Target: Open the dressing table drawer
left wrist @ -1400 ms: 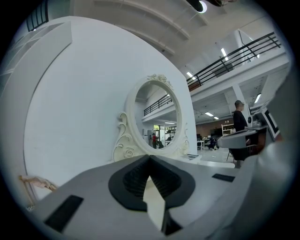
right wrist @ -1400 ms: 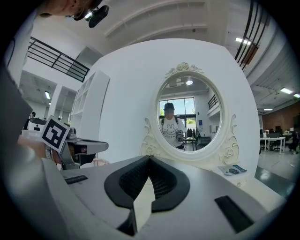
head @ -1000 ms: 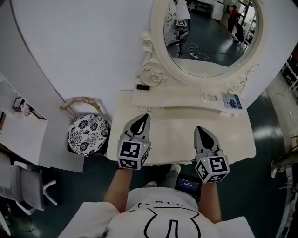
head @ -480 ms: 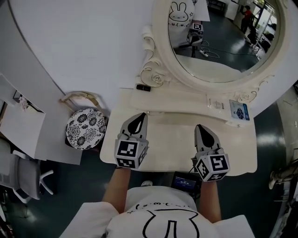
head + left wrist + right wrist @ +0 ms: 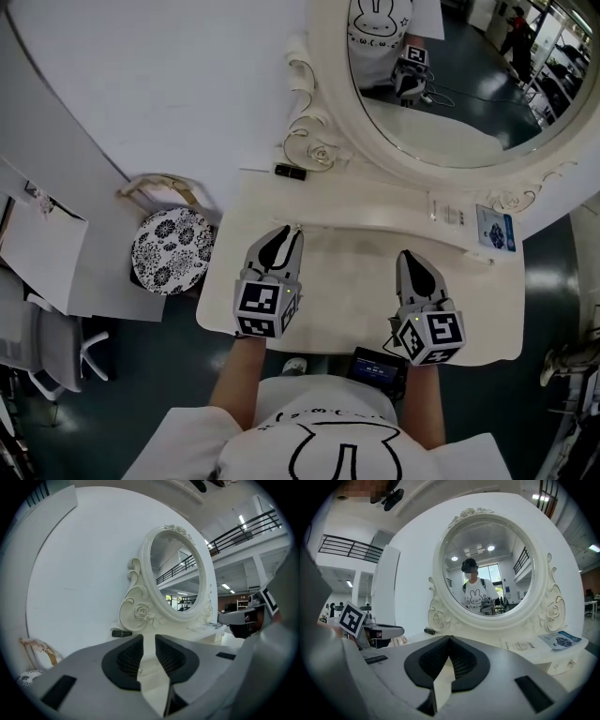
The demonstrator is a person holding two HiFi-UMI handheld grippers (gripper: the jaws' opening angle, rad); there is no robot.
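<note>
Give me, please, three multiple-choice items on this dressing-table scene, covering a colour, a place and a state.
1. What does the seat of the stool look like?
A. black-and-white floral
B. plain red
C. plain green

2. Where does the small black object lie?
A. on the stool
B. on the tabletop, beside the carved foot of the mirror frame
C. at the tabletop's front edge

3. How does the left claw stand?
A. shut on the small black object
B. shut on the mirror frame
C. open and empty

Answers:
1 A: the head view shows a black-and-white flower print on the round seat.
2 B: it lies at the back of the top, next to the carved scroll.
3 C: its jaws, which have just been opening, stand apart, with only the tabletop showing through the gap.
</note>
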